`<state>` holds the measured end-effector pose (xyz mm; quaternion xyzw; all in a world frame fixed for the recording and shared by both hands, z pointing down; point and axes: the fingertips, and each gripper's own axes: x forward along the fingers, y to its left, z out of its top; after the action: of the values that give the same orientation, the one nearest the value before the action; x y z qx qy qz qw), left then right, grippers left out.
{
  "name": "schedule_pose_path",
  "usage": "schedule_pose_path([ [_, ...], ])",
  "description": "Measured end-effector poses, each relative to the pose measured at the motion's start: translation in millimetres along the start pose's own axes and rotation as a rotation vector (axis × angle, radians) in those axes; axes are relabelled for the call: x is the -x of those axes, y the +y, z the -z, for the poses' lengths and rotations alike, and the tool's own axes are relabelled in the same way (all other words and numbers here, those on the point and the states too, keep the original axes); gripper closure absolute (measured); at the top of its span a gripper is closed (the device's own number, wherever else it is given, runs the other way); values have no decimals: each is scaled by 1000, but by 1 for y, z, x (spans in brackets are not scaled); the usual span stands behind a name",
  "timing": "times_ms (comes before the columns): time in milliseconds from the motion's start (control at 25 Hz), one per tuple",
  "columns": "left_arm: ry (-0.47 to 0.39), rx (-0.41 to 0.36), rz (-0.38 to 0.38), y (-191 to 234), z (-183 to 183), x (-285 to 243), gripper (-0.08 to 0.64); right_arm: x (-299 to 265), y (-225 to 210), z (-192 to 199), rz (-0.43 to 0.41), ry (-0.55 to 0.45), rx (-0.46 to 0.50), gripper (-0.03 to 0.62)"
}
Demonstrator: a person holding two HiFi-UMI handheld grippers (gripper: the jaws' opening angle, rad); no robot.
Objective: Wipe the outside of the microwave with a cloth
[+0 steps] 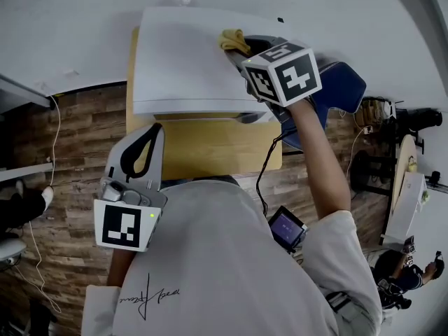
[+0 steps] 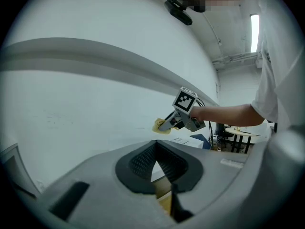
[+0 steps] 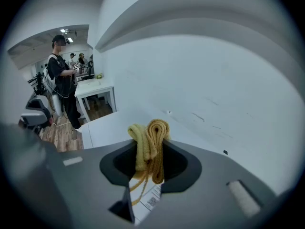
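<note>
The white microwave (image 1: 189, 61) stands on a wooden table (image 1: 210, 156) against the wall. My right gripper (image 1: 236, 50) reaches over the microwave's top near the back right and is shut on a bunched yellow cloth (image 1: 233, 40), which rests on that top. In the right gripper view the cloth (image 3: 150, 140) is pinched between the jaws above the microwave's white top (image 3: 107, 125). My left gripper (image 1: 155, 129) hangs back near my body at the table's front edge, its fingers closed together with nothing between them. The left gripper view shows the right gripper (image 2: 167, 123) and the cloth (image 2: 159, 126) from afar.
A blue chair (image 1: 343, 86) stands right of the table. A small screen device (image 1: 285, 228) hangs at my waist on a cable. Wood floor lies all round. A person (image 3: 61, 75) stands by a white table (image 3: 95, 88) farther off.
</note>
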<state>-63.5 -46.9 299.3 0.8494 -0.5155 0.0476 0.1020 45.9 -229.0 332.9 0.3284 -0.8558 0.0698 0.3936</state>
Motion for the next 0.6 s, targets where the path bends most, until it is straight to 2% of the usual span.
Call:
schedule_pose_path([
  [600, 23, -35, 132, -31, -1, -45, 565, 60, -97, 113, 202, 135, -145, 471],
])
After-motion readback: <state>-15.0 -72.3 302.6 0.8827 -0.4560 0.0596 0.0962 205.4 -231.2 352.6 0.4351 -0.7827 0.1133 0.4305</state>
